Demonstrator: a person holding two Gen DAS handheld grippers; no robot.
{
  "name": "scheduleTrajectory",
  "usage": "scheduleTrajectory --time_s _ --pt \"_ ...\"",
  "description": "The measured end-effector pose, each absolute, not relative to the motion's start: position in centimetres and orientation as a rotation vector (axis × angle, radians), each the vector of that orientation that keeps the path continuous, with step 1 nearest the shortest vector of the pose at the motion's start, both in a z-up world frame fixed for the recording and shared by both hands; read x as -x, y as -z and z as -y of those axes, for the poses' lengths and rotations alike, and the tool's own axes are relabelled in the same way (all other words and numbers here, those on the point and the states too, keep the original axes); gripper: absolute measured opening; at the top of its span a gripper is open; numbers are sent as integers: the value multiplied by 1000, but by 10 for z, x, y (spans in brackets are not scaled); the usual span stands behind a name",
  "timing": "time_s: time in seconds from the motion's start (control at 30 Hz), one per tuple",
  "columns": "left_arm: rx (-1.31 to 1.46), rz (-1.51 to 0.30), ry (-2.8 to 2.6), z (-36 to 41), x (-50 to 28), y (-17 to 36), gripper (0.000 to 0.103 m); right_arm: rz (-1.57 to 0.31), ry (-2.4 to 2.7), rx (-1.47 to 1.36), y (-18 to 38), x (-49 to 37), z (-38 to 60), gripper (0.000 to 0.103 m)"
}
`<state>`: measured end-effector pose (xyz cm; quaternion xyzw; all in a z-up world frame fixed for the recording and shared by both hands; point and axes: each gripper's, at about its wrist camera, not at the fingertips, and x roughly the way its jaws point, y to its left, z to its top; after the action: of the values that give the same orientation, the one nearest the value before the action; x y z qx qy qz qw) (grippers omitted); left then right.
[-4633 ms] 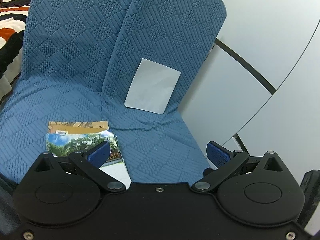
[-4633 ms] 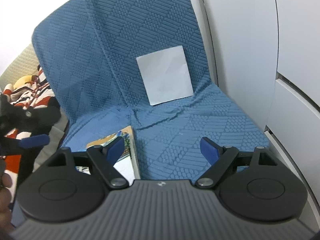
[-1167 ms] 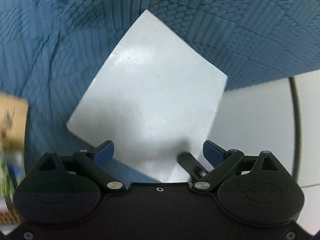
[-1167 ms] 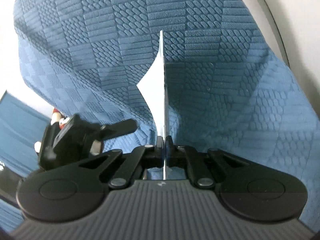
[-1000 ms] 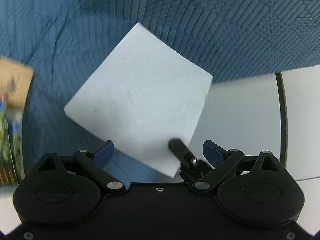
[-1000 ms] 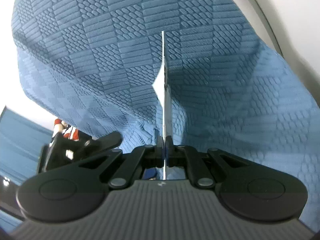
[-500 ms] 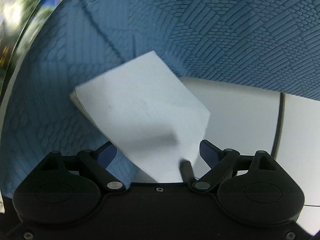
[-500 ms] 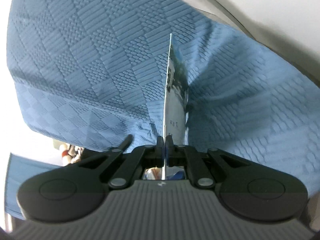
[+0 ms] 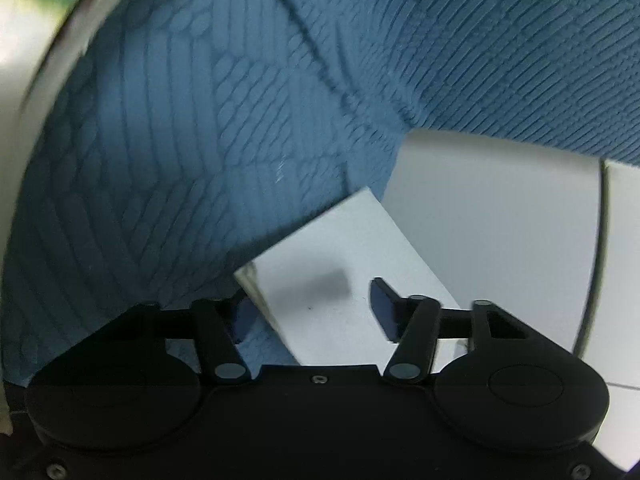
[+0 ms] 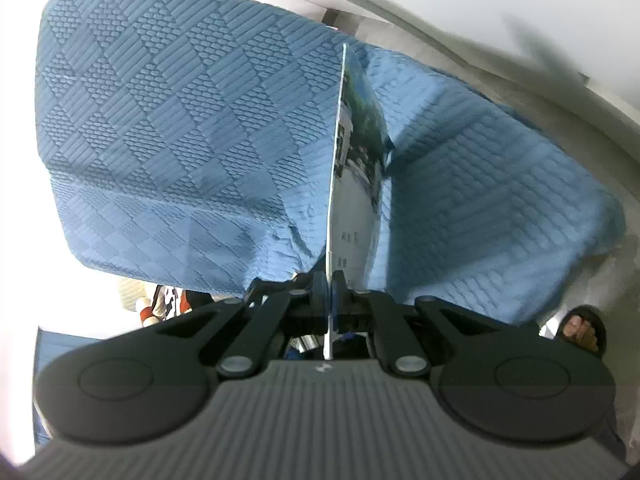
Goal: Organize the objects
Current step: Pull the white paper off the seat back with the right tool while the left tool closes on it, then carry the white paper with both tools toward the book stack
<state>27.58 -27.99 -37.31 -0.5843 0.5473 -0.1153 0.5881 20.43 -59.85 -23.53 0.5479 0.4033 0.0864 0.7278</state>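
A thin booklet point(image 10: 356, 160) stands edge-on in the right wrist view, with a landscape photo on its right face. My right gripper point(image 10: 330, 292) is shut on its lower edge. In the left wrist view the same booklet point(image 9: 340, 280) shows its plain white face, tilted, low in the frame. It lies between the blue pads point(image 9: 382, 308) of my left gripper point(image 9: 312, 312), whose jaws are closing. The pads do not press on it. A blurred dark patch lies on the white face.
A blue textured cover point(image 10: 180, 140) drapes the seat and backrest behind the booklet. White wall panels point(image 9: 500, 220) stand to the right. A blurred pale edge point(image 9: 36, 40) crosses the upper left. A striped cloth point(image 10: 164, 296) and a person's hand point(image 10: 580, 328) show low down.
The left jaws have narrowed, and the white booklet has come lower and closer between them. Both views have rolled. The booklet's photo face has turned into the right wrist view.
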Motion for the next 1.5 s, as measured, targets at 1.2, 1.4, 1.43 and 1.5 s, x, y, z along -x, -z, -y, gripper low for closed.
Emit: scheduleTrajectory --time_s 1.2,1.4,1.43,1.5 --pt "941 -1082 372 194 -209 159 1 -826 -137 -946 127 -174 521 6" --pt "925 -1025 332 147 -203 120 1 -832 -221 -893 105 -192 482 6" --pt "914 -1020 321 139 -202 115 1 -842 -235 -874 103 -195 473 6" --pt "886 -1010 292 122 -195 106 1 -867 -270 -860 103 -201 454 6"
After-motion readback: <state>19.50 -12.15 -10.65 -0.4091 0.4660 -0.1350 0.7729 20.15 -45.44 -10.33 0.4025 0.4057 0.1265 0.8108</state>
